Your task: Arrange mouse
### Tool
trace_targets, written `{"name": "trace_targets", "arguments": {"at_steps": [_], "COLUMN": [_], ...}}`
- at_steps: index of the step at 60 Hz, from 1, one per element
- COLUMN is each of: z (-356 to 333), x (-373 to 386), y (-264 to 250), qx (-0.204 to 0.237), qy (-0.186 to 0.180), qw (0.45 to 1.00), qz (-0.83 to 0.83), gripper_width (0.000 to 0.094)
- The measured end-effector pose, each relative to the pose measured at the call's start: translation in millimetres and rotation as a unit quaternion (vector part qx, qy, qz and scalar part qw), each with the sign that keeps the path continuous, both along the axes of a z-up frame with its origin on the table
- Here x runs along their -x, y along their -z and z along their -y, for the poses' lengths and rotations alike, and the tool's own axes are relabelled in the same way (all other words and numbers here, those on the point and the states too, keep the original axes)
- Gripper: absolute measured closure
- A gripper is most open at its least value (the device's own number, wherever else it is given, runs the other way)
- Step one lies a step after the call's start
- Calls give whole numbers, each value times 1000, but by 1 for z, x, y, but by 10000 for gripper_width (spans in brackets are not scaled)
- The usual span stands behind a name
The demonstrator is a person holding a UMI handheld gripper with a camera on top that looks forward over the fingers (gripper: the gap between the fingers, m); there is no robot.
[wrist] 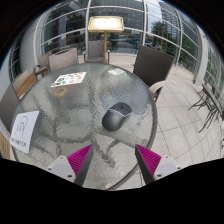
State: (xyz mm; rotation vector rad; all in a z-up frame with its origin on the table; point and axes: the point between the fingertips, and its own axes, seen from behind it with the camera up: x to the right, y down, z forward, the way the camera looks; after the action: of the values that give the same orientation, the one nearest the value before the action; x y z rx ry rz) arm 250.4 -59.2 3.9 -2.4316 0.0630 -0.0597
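Observation:
A dark grey computer mouse (115, 117) lies on a round glass table (70, 115), a little beyond my fingers and about midway between them. My gripper (113, 160) hangs above the table's near edge with its two fingers wide apart. The pink pads show on the left finger (79, 159) and the right finger (148, 159). Nothing is between them.
A white paper sheet (23, 131) lies at the table's left edge and a printed card (68, 79) at its far side. Chairs (150, 65) stand around the table. A lamp-like stand (103, 25) is behind, before a glass facade. Paved floor lies to the right.

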Motion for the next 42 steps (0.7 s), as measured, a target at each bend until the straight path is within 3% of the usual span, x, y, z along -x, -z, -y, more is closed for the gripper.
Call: {"name": "trace_targets", "arguments": {"at_steps": [19, 26, 32, 42], "z": [-120, -145, -156, -159], "x": [-6, 3, 17, 28], "y": [21, 25, 24, 24], "qx": [21, 29, 28, 26], "qy": [-30, -52, -74, -63], "qw": [999, 998, 997, 998], "qz": [-10, -7, -3, -9], "gripper_width": [83, 124, 240, 461]}}
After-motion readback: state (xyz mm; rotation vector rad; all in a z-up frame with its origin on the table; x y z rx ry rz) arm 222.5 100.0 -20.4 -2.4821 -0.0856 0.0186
